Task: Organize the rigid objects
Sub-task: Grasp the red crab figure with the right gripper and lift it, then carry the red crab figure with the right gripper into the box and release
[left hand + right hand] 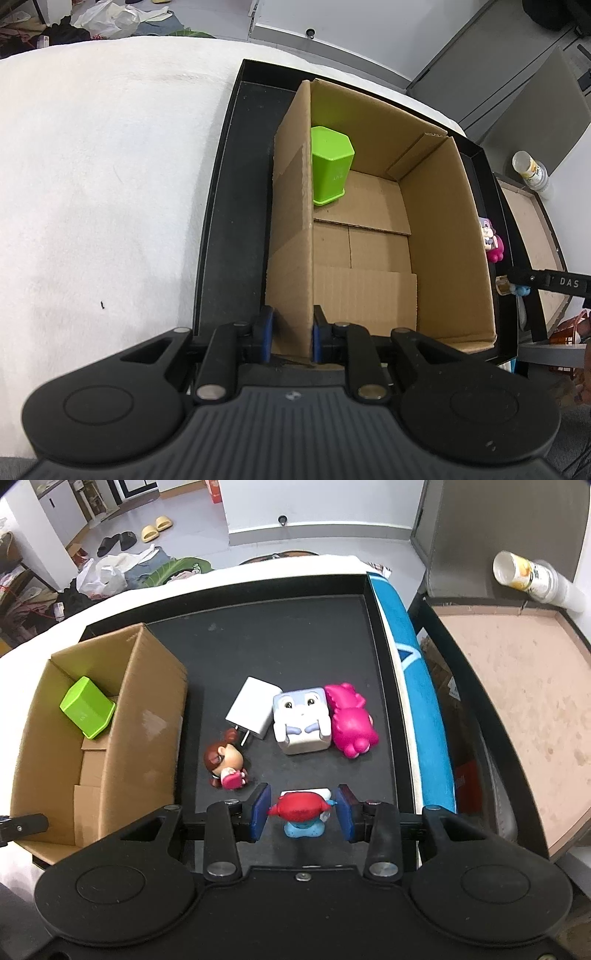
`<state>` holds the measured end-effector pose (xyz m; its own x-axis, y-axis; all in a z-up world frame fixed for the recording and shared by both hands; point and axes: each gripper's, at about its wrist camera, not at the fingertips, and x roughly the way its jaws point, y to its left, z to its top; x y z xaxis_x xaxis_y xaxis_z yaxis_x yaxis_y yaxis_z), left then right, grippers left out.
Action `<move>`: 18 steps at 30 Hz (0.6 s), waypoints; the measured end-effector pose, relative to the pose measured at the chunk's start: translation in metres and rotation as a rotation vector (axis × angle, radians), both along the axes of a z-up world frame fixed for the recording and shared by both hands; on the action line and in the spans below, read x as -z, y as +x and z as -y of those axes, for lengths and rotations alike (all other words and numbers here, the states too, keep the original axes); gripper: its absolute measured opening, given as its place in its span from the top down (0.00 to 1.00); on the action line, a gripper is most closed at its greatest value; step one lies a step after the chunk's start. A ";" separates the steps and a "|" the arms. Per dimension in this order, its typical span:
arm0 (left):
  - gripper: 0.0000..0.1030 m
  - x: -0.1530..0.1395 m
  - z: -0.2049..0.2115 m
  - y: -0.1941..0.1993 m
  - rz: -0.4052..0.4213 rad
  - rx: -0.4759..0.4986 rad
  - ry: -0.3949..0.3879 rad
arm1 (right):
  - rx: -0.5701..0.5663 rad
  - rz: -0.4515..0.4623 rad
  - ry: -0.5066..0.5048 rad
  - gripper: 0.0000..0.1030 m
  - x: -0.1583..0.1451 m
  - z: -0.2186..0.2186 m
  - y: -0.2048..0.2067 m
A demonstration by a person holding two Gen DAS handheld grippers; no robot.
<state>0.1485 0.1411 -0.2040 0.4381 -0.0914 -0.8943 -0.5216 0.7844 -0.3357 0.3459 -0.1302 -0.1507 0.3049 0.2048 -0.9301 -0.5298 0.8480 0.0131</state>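
Jaws of the right gripper [302, 812] clamp a red-headed, blue-bodied toy figure [300, 814]; left gripper [292, 334] pinches the brown cardboard box [447, 236] wall. Next, likely carry it over the box, beside the green plastic cup [87, 712].

We see pale grey floor [207, 513] w/ even indoor light. White baseboard/low wall [317, 530] runs behind, grey cabinet panels [491, 62] at right. Floor clutter at back left: plastic bags [99, 578], clothes pile [66, 31], yellow slippers [157, 528], black slippers [116, 542]. White cabinet [59, 506] far left. Nearer: white fuzzy cloth [103, 177] over the work surface. At right, pinkish-brown tray-top stand [517, 701] w/ stacked paper cups [532, 578] lying at its edge.
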 end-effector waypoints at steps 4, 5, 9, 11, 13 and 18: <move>0.81 0.000 -0.001 -0.001 0.003 -0.005 -0.006 | -0.015 0.018 -0.008 0.63 -0.009 -0.007 -0.001; 0.81 0.000 -0.001 -0.001 0.003 -0.006 -0.008 | -0.018 0.023 -0.009 0.63 -0.011 -0.008 -0.001; 0.81 0.000 -0.002 -0.001 -0.001 -0.004 -0.021 | -0.030 0.041 -0.018 0.63 -0.018 -0.016 -0.003; 0.81 0.000 -0.003 0.000 -0.001 -0.005 -0.026 | -0.036 0.051 -0.023 0.63 -0.022 -0.021 -0.004; 0.81 0.001 -0.003 0.000 0.001 -0.004 -0.026 | -0.045 0.062 -0.028 0.63 -0.027 -0.027 -0.005; 0.81 0.001 -0.003 0.000 0.003 -0.002 -0.027 | -0.078 0.095 -0.060 0.63 -0.034 -0.043 -0.012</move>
<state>0.1481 0.1441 -0.2048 0.4406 -0.1146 -0.8904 -0.5223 0.7740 -0.3581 0.3342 -0.0868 -0.1165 0.3770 0.1764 -0.9093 -0.5908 0.8018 -0.0895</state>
